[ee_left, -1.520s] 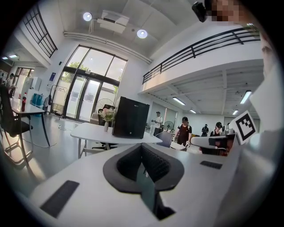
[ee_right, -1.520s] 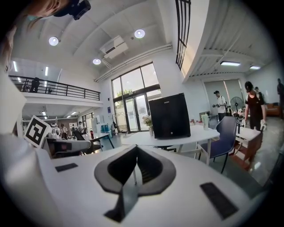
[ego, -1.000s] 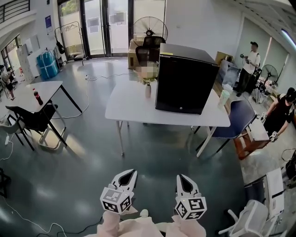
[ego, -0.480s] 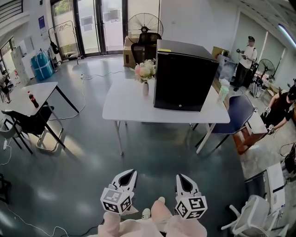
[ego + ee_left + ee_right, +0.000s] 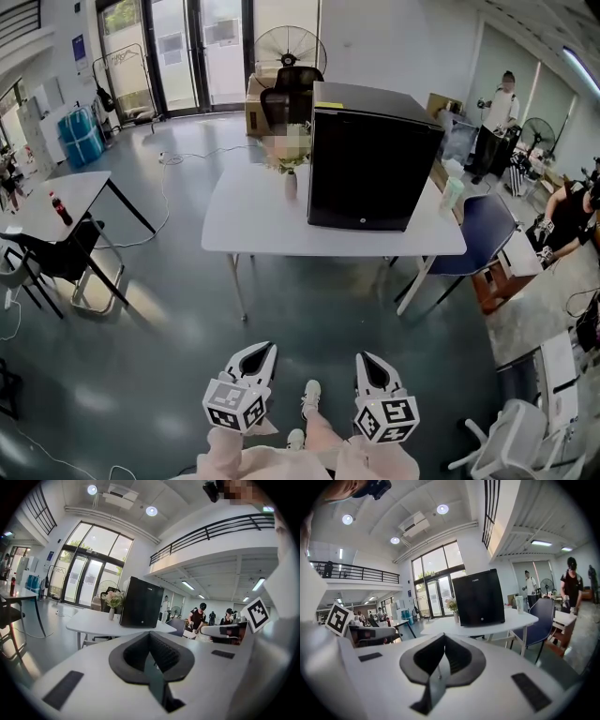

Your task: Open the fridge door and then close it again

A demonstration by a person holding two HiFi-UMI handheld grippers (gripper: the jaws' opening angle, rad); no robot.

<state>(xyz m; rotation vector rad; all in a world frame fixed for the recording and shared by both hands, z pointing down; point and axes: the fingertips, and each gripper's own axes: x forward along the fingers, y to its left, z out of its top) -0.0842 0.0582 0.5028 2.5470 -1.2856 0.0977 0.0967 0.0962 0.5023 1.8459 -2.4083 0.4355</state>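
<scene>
A black mini fridge [image 5: 370, 159] stands with its door closed on a white table [image 5: 262, 225] across the floor from me. It also shows in the left gripper view [image 5: 140, 603] and the right gripper view [image 5: 478, 599]. My left gripper [image 5: 257, 350] and right gripper [image 5: 368, 359] hang side by side low in the head view, well short of the table. Both are shut with nothing between them, their jaws closed together in the left gripper view [image 5: 150, 637] and the right gripper view [image 5: 443, 639].
A flower vase [image 5: 291, 178] and a pale cup [image 5: 454, 197] flank the fridge. A blue chair [image 5: 478, 239] stands at the table's right. At left are another table [image 5: 80, 187] with a red bottle [image 5: 58, 208] and a black chair [image 5: 56, 253]. People [image 5: 567, 220] work at right.
The table and fridge have drawn slightly closer in the head view, and a foot has stepped forward between the grippers. Both grippers stay shut and level.
</scene>
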